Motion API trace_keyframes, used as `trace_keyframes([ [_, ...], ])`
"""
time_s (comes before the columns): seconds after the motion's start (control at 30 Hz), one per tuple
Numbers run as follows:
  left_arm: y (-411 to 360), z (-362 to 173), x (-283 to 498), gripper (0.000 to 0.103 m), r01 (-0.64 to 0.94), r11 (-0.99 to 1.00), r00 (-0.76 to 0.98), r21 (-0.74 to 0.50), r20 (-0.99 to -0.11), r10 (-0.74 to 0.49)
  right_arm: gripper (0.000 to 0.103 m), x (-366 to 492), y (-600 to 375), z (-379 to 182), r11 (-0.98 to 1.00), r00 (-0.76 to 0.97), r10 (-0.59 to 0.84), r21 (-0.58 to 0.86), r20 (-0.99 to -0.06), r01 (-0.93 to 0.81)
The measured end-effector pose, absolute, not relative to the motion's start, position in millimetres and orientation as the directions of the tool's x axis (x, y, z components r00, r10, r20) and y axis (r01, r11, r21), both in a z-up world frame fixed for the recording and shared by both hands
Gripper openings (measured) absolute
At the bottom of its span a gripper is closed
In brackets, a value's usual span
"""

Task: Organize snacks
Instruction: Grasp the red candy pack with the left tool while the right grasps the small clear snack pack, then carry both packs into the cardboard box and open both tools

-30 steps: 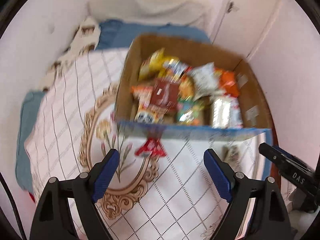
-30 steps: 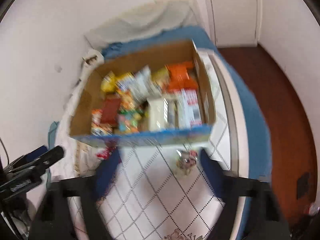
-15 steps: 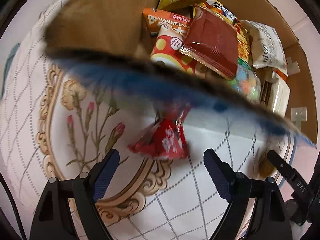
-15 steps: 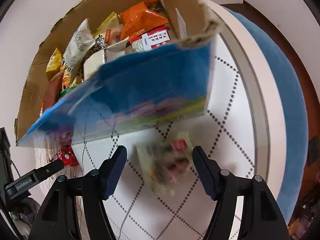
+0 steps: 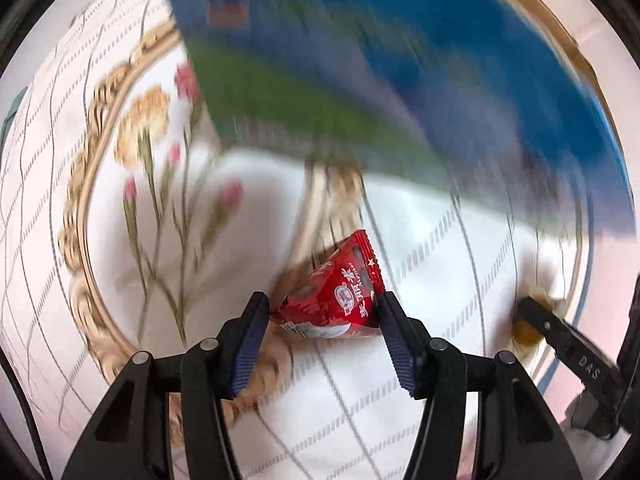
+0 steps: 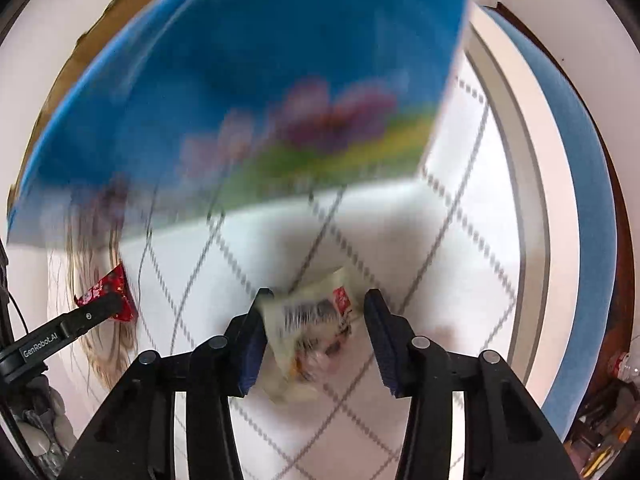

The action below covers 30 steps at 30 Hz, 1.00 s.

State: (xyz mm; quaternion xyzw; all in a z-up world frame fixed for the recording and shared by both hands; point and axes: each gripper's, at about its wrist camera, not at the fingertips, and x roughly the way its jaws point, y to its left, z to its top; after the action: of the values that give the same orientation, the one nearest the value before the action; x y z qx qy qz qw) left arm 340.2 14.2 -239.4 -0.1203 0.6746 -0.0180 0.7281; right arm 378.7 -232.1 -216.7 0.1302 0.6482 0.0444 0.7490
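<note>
Left wrist view shows the left gripper [image 5: 322, 312] now down at the tablecloth [image 5: 432, 272] just in front of the box [image 5: 400, 80], its jaws narrowed from wide until both pads touch the red packet [image 5: 332, 300]. The right gripper [image 6: 314, 320] has dropped likewise, jaws half closed around the white packet [image 6: 308, 328], one pad touching, the other just beside it. Both grasps look nearly made, so lifting into the box likely follows. Count: two loose packets before the box, one box, two grippers.
</note>
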Motion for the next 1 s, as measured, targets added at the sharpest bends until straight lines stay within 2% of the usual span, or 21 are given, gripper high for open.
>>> trace_keyframes([
  [0.2, -2, -252, 293, 0.054, -0.105, 0.969, 0.027, -0.225, -0.974, -0.223, 0.049, 346, -225, -219, 0.963, 0.129, 0.245, 0.257, -0.961, 0.08],
  [0.6, 2, -281, 308, 0.056, -0.139, 0.959, -0.018, -0.249, -0.967, -0.254, 0.049, 341, -228, -228, 0.964, 0.117, 0.222, 0.235, -0.968, 0.121],
  [0.87, 4, -254, 301, 0.053, -0.089, 0.97, 0.019, -0.227, -0.974, -0.226, 0.047, 328, -209, -222, 0.974, 0.135, 0.19, 0.203, -0.972, 0.096],
  [1.0, -3, -232, 300, 0.053, -0.094, 0.954, 0.03, -0.284, -0.959, -0.283, 0.047, 323, -206, -214, 0.96, 0.155, 0.236, 0.255, -0.959, 0.117],
])
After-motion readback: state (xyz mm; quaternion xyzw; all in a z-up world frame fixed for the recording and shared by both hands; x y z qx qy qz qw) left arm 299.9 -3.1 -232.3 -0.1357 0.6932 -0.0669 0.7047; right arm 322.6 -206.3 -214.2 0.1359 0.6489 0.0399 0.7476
